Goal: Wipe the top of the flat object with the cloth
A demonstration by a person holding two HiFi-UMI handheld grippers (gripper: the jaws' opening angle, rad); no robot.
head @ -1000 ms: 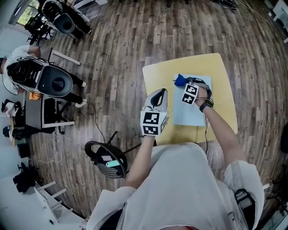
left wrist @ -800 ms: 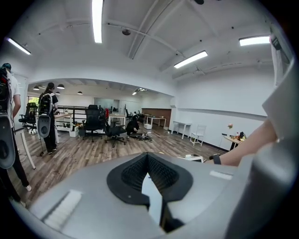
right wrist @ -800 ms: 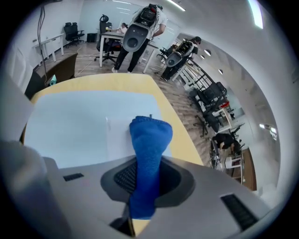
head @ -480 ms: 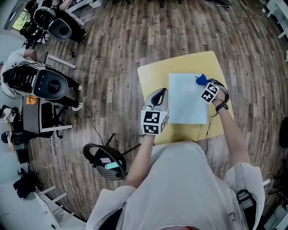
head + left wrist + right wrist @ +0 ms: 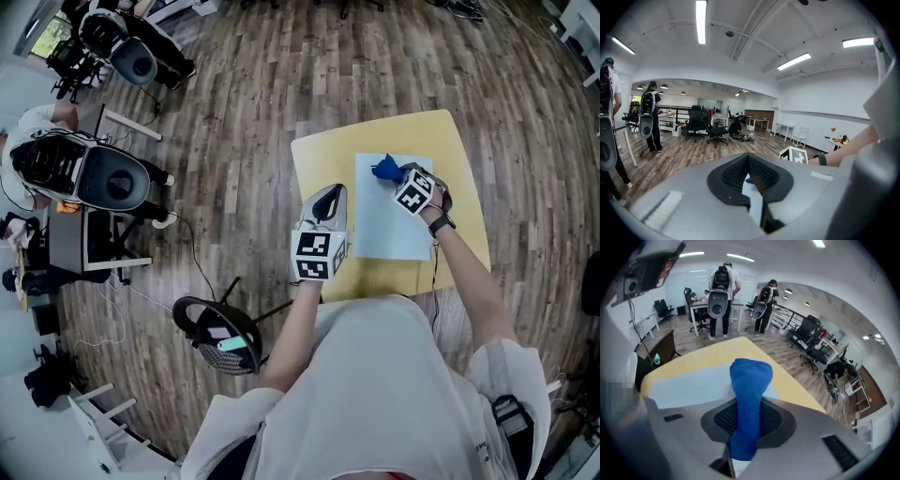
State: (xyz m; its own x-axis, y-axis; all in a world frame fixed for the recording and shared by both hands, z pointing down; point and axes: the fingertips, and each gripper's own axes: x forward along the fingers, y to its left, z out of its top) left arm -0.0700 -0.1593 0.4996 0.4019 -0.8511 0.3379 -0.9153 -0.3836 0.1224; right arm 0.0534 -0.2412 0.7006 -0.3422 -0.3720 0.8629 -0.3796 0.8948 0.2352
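Observation:
A pale blue flat sheet (image 5: 394, 225) lies on the yellow table (image 5: 319, 159). My right gripper (image 5: 397, 177) is shut on a rolled blue cloth (image 5: 384, 170), and the cloth's end presses on the sheet's far left part. In the right gripper view the cloth (image 5: 749, 380) sticks out between the jaws of the right gripper (image 5: 743, 430), over the sheet (image 5: 689, 387). My left gripper (image 5: 328, 200) hovers shut and empty by the sheet's left edge. From the left gripper view, the left gripper (image 5: 752, 190) faces the right gripper's marker cube (image 5: 794, 154).
The table's near edge is at my body. A black round chair base (image 5: 220, 333) stands on the wood floor at my left. Two people with backpacks (image 5: 723, 287) stand at a desk beyond the table. Office chairs (image 5: 696, 123) fill the far room.
My right gripper swept the cloth from the sheet's far left to its right edge, then back to the left. The left gripper has barely moved.

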